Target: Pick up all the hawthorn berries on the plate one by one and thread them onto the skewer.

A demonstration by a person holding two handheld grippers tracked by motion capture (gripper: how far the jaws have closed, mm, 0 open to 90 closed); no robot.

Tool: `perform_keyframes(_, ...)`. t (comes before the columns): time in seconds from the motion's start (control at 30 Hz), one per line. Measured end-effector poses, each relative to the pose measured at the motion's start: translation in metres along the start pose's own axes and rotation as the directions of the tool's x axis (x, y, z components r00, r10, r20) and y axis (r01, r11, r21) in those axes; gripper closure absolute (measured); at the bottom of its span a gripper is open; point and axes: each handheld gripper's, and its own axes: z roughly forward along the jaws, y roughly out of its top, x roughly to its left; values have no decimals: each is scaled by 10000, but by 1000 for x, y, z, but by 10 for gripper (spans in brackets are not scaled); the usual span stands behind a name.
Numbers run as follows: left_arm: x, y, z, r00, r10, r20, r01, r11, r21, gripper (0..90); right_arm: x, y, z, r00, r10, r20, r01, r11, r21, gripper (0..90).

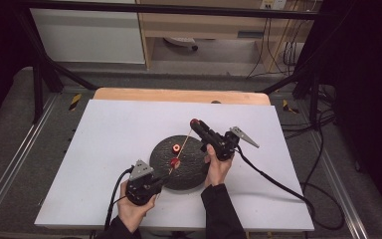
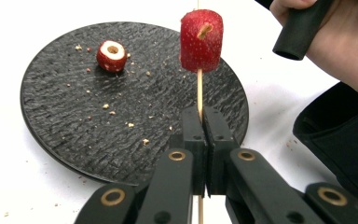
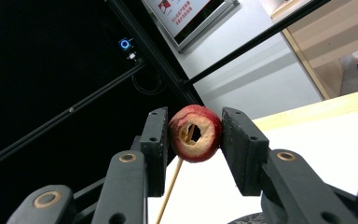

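Skewer (image 2: 199,91) thin and brittle, so my left tongs (image 2: 203,122) clench it low while my right tongs (image 3: 193,134) squeeze the soft fruit ring (image 3: 195,133) lightly at its sides, far of the plate (image 1: 191,169)

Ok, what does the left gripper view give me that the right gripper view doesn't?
Left gripper view: the left gripper shut on the lower end of the skewer, a strawberry piece threaded on it, a cored piece lying among crumbs on the black plate.
Right gripper view: the right gripper shut on a fruit ring, the skewer's tip inside its hole.
Both: the skewer and the white table.
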Motion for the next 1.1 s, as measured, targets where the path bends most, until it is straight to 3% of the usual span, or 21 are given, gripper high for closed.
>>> perform_keyframes(0.17,-3,0,1,10000,76,-45,-76,9999,92,887,0,-1,0,10000,9,-4,-9,10000,76,630)
perform_keyframes(0.33,5,0,-1,9999,17,-111,-17,10000,-19,886,1,3,-1,9995,303,24,-304,9988,382,631)
perform_keyframes(0.47,-2,-1,3,9997,205,-107,-204,9997,118,887,1,2,-1,9984,555,-62,-552,9976,426,633)
perform_keyframes(0.7,-5,-2,5,9994,308,-134,-305,9993,228,888,2,3,-3,9996,278,-20,-276,9977,627,635)
perform_keyframes(0.83,-3,-5,1,9990,429,-131,-426,9989,200,888,1,5,-2,9995,315,14,-315,9985,443,636)
perform_keyframes(0.87,-2,-6,1,9979,598,-268,-593,9981,170,888,1,5,-1,9992,403,-47,-400,9980,495,636)
perform_keyframes(1.1,-4,-7,5,9974,527,-499,-529,9986,-22,888,-1,0,1,9965,841,-15,-838,9939,712,637)
